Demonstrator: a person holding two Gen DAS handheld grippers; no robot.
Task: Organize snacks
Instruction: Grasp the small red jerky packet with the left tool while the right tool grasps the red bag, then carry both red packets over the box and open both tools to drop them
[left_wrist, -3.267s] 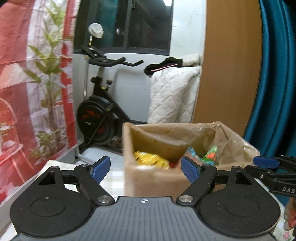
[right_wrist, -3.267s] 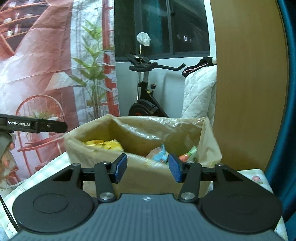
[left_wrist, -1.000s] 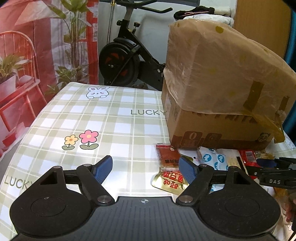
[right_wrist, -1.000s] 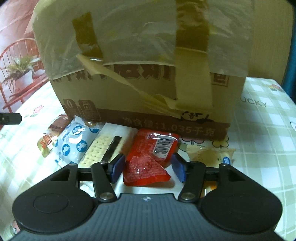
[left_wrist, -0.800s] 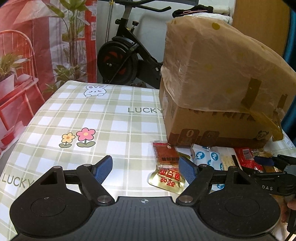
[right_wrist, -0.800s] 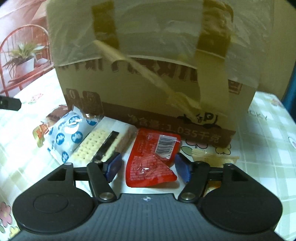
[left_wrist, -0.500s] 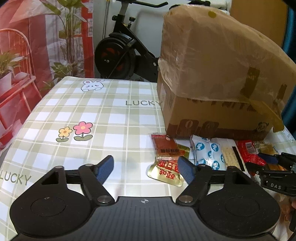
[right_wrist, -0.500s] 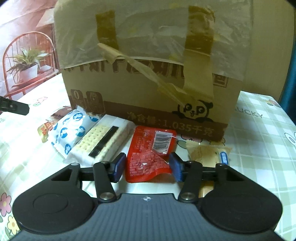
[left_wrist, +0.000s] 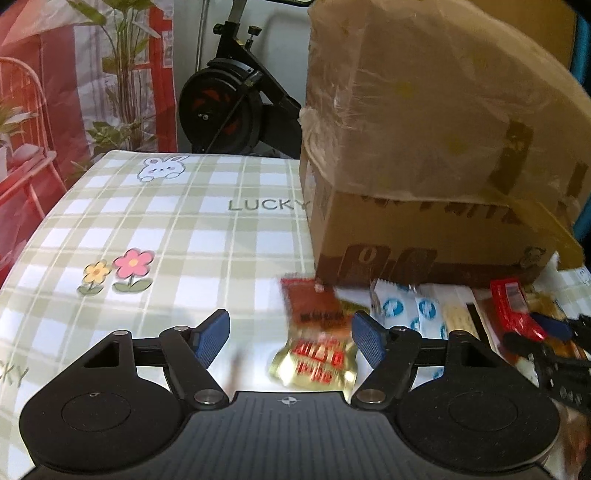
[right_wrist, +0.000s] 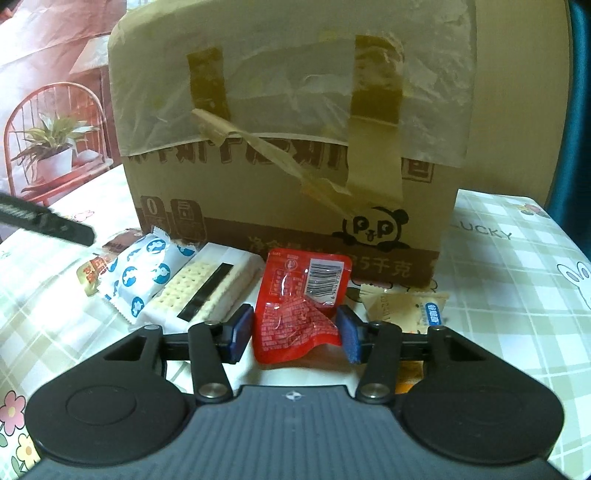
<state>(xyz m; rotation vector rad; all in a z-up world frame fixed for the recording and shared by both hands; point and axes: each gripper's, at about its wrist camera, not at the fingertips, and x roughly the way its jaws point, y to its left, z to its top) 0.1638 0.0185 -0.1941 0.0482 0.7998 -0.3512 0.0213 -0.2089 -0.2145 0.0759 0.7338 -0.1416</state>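
Since half second ago, our right gripper jaws narrow around red packet before cardboard box, pads just beside, contact unclear. Our left gripper spread wide over gold packet on checked tablecloth.

Both wrist cameras are looking low across the table, the right one sitting closer, and both are catching the cardboard box and the snack packets before it.
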